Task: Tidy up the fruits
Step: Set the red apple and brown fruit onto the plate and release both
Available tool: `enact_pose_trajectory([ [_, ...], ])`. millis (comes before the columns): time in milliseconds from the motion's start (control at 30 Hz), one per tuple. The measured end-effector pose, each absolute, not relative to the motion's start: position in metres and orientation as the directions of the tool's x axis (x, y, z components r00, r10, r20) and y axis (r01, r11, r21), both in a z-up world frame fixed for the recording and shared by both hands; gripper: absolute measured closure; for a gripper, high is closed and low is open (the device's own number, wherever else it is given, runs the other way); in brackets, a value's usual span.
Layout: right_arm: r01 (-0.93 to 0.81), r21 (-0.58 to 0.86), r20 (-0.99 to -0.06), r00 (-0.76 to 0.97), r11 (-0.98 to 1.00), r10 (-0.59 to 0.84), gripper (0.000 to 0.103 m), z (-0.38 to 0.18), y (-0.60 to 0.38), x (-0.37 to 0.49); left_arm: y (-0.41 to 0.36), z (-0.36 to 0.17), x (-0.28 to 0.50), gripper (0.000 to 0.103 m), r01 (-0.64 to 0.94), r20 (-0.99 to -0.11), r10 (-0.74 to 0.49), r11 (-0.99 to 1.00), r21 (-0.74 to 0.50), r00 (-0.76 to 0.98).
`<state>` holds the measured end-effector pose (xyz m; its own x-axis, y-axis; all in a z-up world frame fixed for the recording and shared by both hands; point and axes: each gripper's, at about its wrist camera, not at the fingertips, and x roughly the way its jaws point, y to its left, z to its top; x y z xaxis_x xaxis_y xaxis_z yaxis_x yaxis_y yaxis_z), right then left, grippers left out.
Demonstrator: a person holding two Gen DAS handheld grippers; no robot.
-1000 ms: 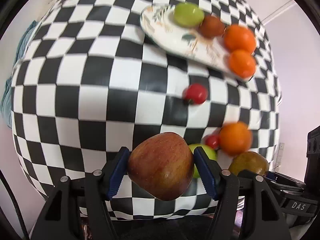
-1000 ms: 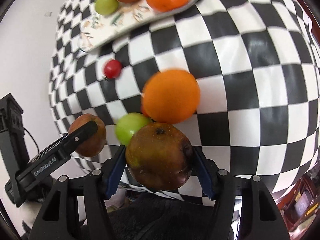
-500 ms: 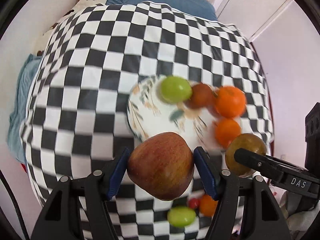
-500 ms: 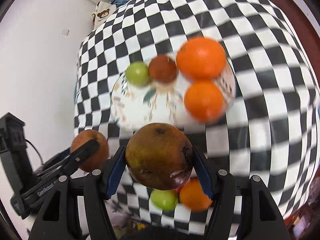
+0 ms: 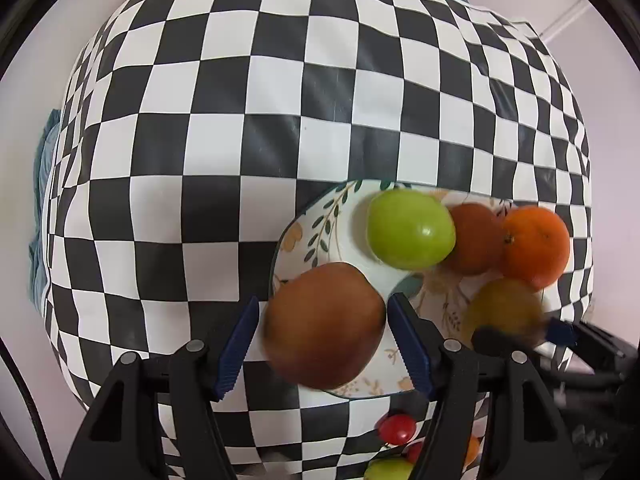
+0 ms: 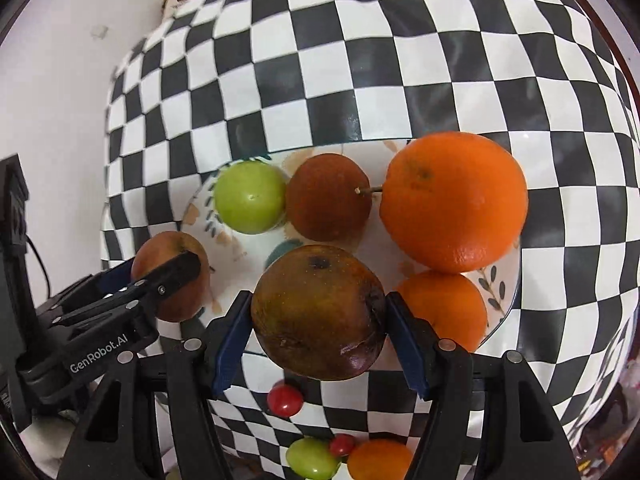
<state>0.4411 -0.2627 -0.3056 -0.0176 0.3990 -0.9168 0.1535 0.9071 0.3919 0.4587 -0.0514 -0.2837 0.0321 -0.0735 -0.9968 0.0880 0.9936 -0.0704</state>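
Fruits (image 6: pixel 454 200) on plate (image 6: pixel 505 288), checkered cloth (image 6: pixel 400 60)

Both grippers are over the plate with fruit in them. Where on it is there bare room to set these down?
Bare plate shows left of the green apple, and in the middle, between brown fruit and dark mango. The right side is crowded: big orange and smaller orange fill it.

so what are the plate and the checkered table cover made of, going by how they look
Plate: looks like glazed ceramic, glossy white with a printed leaf pattern and a thin raised rim; could be melamine.
Checkered cover: looks like wipe-clean vinyl or oilcloth, since soft glare patches sit on the black squares and it drapes over the table edge.
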Motion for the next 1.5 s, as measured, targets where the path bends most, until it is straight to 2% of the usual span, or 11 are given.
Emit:
enact_pose_trajectory([
  [67, 0.152, 0.384, -0.921, -0.007, 0.911, 0.389, 0.011, -0.301, -0.263, 0.442, -0.052, -0.279, 0.462, 0.028, 0.094, -0.996, -0.07, 0.993, -0.064, 0.055],
  [100, 0.148, 0.375, -0.925, -0.001, 0.915, 0.379, 0.011, -0.298, -0.263, 0.442, -0.052, -0.275, 0.463, 0.017, 0.097, -0.996, -0.055, 0.994, -0.048, 0.068],
  [133, 0.153, 0.372, -0.927, 0.006, 0.916, 0.376, 0.011, -0.293, -0.266, 0.442, -0.05, -0.272, 0.464, 0.012, 0.098, -0.995, -0.052, 0.994, -0.044, 0.08],
  [333, 0.108, 0.272, -0.962, 0.044, 0.956, 0.269, 0.011, -0.271, -0.273, 0.437, -0.035, -0.257, 0.458, 0.012, 0.078, -0.994, -0.042, 0.996, -0.034, 0.104],
  [667, 0.07, 0.149, -0.985, 0.098, 0.986, 0.142, 0.011, -0.257, -0.276, 0.405, -0.027, -0.233, 0.402, 0.012, 0.066, -0.982, -0.011, 0.998, 0.001, 0.189],
  [1000, 0.061, 0.121, -0.975, 0.197, 0.991, 0.107, 0.01, -0.225, -0.274, 0.357, -0.025, -0.192, 0.348, 0.012, 0.057, -0.957, -0.034, 0.998, -0.018, 0.29],
  [1500, 0.053, 0.082, -0.919, 0.389, 0.995, 0.055, 0.011, -0.14, -0.27, 0.278, -0.032, -0.136, 0.277, 0.012, 0.094, -0.905, -0.068, 0.995, -0.031, 0.42],
])
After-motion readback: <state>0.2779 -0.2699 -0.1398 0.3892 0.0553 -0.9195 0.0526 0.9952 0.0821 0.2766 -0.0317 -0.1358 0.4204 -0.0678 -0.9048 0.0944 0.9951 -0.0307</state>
